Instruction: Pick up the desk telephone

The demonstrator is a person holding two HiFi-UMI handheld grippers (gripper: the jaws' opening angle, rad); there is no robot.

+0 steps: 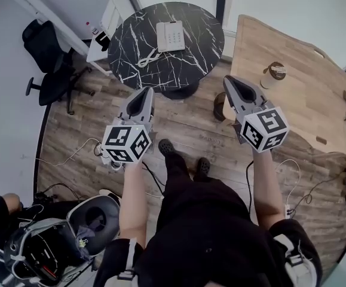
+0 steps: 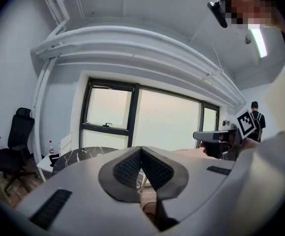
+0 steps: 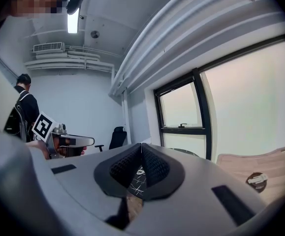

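left gripper: jaws together, empty | right gripper: jaws together, empty | desk telephone: on round marble table, well ahead of both

Bright, even daylight from overexposed windows; ceiling strip light on. Soft shadows. Strong fisheye bending, dark corners in gripper views.

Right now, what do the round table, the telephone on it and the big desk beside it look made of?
Round table: black marble or a marble-look laminate, judging by the white veins.
Desk telephone: pale plastic, likely, with a smooth matte casing.
Desk: light wood, with visible grain, plank lines and a wavy edge.
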